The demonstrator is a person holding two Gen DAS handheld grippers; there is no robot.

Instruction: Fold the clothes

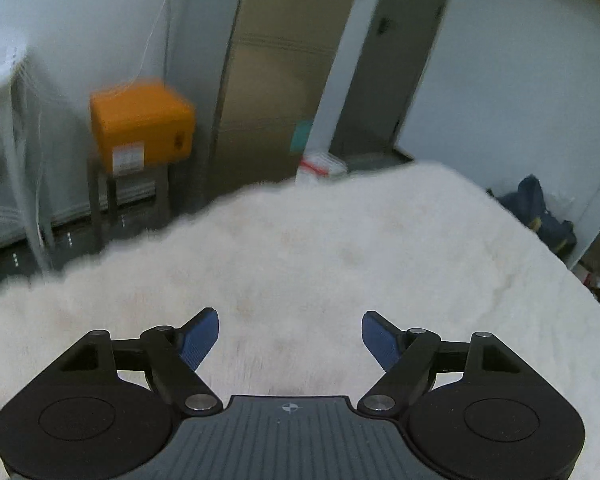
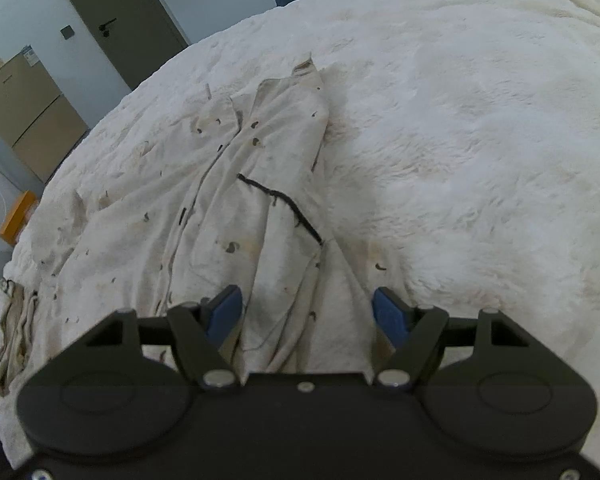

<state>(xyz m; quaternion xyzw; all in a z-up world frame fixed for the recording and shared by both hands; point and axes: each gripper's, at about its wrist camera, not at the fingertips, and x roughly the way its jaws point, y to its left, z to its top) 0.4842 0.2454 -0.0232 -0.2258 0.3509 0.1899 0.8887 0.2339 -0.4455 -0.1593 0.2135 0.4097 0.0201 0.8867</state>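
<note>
Pre-grasp: right gripper (image 2: 306, 308) spread over the spotted garment (image 2: 256, 208) at lower centre; left gripper (image 1: 290, 334) spread, empty. Next: close on hem.

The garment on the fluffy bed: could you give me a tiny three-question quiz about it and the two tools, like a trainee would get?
1. True or false: the left tool is gripping cloth.
2. The garment is: A) neatly folded, B) spread out and rumpled, C) hanging up.
3. What lies between the right tool and its open blue fingers?

Key: 1. False; it is open over the bare white blanket. 2. B. 3. The near end of the garment, not yet pinched.
</note>
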